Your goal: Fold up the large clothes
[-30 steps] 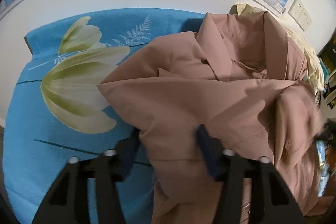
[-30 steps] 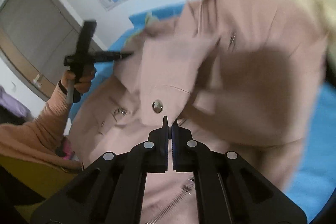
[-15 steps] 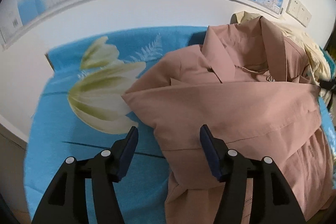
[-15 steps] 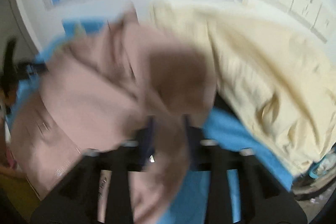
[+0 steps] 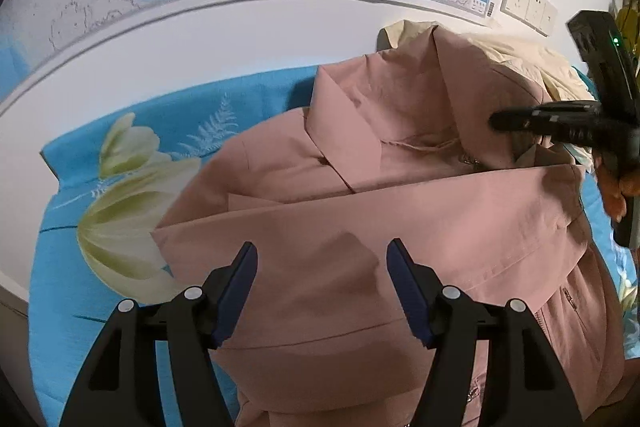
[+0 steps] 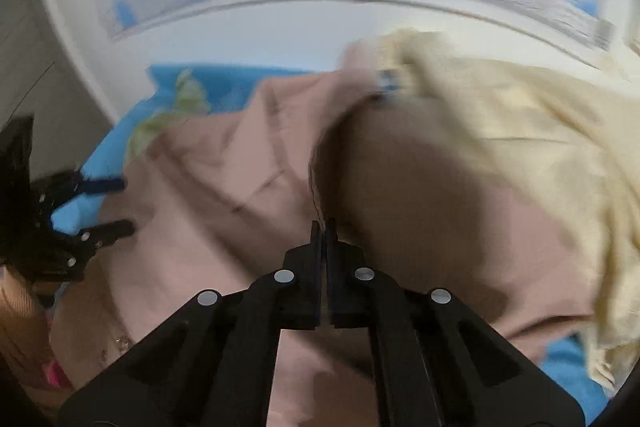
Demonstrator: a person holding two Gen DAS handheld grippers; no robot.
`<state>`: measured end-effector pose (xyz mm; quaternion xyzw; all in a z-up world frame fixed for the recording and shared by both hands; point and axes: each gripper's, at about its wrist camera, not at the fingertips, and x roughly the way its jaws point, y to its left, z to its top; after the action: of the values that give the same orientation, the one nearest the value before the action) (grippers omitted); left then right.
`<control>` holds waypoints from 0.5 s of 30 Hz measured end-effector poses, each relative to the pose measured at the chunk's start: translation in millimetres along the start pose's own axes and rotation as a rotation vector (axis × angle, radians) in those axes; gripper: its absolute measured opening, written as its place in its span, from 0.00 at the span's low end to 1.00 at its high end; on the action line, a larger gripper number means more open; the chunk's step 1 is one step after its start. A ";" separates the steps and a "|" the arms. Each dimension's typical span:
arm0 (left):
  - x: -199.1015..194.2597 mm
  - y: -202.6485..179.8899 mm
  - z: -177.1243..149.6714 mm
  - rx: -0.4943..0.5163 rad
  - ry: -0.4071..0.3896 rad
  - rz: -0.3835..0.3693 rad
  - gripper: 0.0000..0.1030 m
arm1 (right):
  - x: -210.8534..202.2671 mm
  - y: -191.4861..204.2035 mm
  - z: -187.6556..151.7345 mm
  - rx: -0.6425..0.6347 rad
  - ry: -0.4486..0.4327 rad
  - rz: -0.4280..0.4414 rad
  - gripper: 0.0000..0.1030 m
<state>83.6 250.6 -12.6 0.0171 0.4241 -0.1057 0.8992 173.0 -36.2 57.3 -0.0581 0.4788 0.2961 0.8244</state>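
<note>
Left tool [image 5: 322,265] hangs with fingers wide apart over the pink jacket [image 5: 360,227], which sprawls on the blue sheet [image 5: 80,307], its folded sleeve just beneath you. Right tool [image 6: 324,227] is pressed together; whether it pinches cloth, you cannot tell. Expect soft, light, floppy fabric that slumps; take it at hems, seams or the collar [image 5: 344,143].

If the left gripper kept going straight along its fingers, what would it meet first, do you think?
Most likely the pink jacket: the left gripper is open and the folded sleeve panel lies right between and ahead of its fingers. Depth is hard to judge through the fisheye.
</note>
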 end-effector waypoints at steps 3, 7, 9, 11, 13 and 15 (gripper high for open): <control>2.0 7.1 -5.3 -0.010 0.001 -0.015 0.63 | -17.2 -36.9 -8.3 0.101 -0.029 -0.008 0.02; 10.9 19.3 -6.7 -0.036 0.016 -0.015 0.63 | -4.2 -62.3 -20.4 0.200 0.027 0.015 0.02; 14.9 21.8 -5.7 -0.049 0.028 -0.009 0.63 | -6.0 -63.0 -22.9 0.224 0.019 0.028 0.05; 16.1 23.4 -6.5 -0.056 0.032 -0.009 0.63 | -16.9 -60.8 -23.6 0.236 -0.013 0.026 0.08; 15.0 23.6 -8.2 -0.054 0.032 -0.010 0.64 | -34.3 -53.1 -24.2 0.210 -0.061 0.004 0.12; 14.2 23.9 -8.8 -0.051 0.032 -0.014 0.64 | -52.7 -33.2 -24.8 0.120 -0.118 -0.030 0.15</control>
<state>90.6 272.5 -30.5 -0.0072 0.4411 -0.1006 0.8918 153.1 -95.5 81.2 0.0018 0.4456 0.2576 0.8574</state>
